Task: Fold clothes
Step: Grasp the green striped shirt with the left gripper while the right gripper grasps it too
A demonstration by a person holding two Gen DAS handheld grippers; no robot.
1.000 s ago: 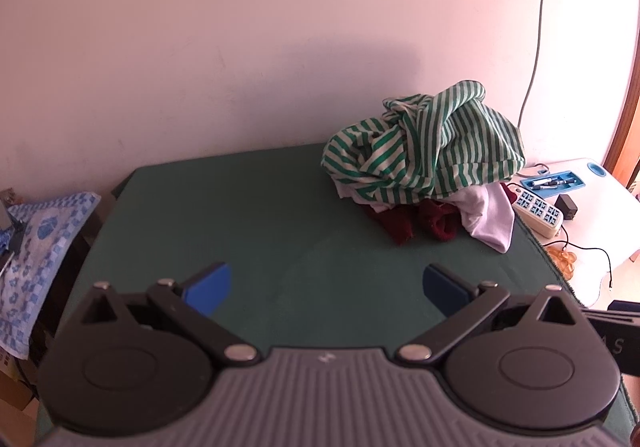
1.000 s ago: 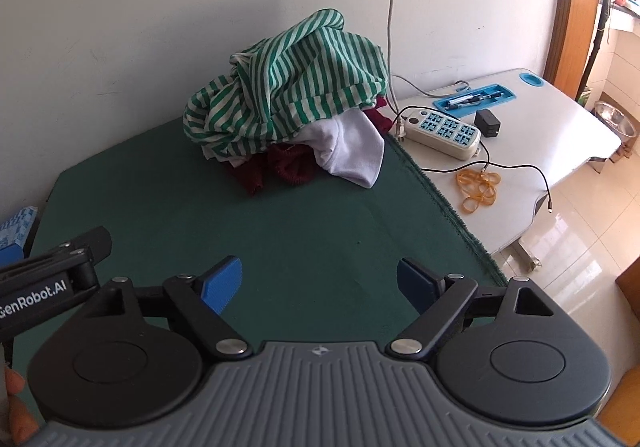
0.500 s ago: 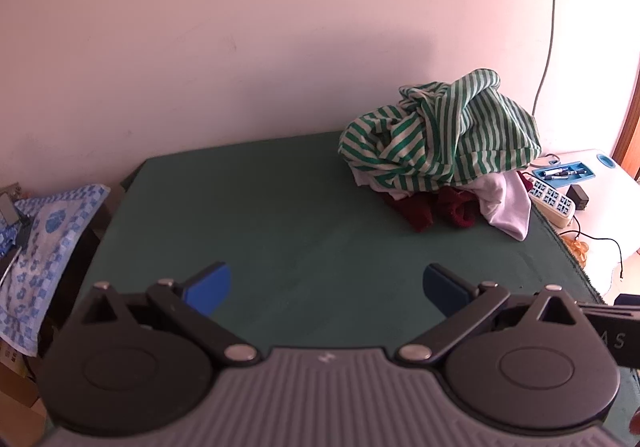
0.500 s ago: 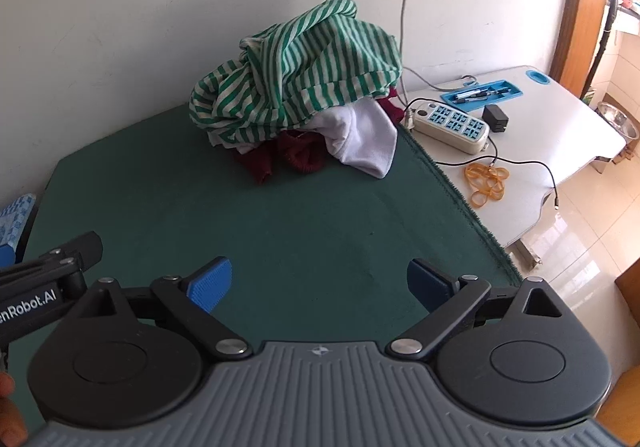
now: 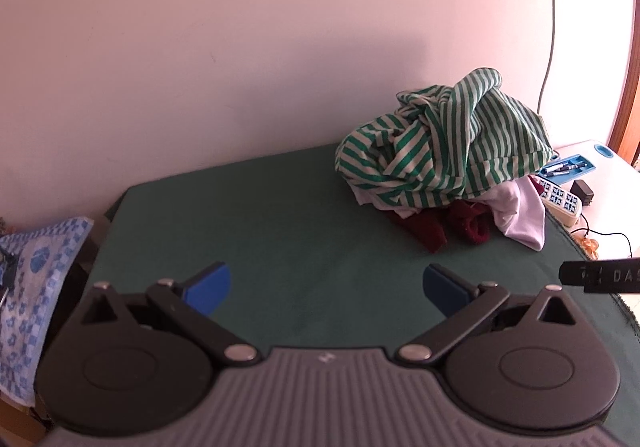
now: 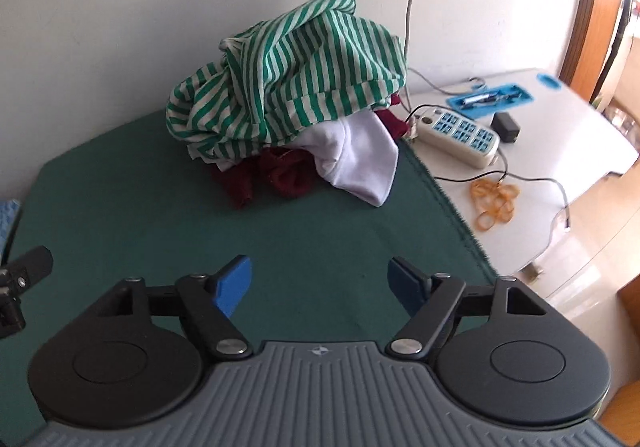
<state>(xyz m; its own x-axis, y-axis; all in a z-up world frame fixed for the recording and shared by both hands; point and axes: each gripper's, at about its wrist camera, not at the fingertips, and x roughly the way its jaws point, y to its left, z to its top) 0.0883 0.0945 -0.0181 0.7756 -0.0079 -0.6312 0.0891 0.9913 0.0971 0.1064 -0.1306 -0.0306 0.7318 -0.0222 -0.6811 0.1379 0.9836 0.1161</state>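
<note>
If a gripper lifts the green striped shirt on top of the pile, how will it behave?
The green striped shirt is crumpled in soft folds, so it will probably hang limp and unfurl. It drapes over the white garment and dark red garment, so it may drag them. It looks light.

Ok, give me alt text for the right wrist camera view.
A heap of clothes, green-striped shirt on top, sits on a green table cover beyond the open, empty right gripper. A power strip lies on the white table alongside.
</note>
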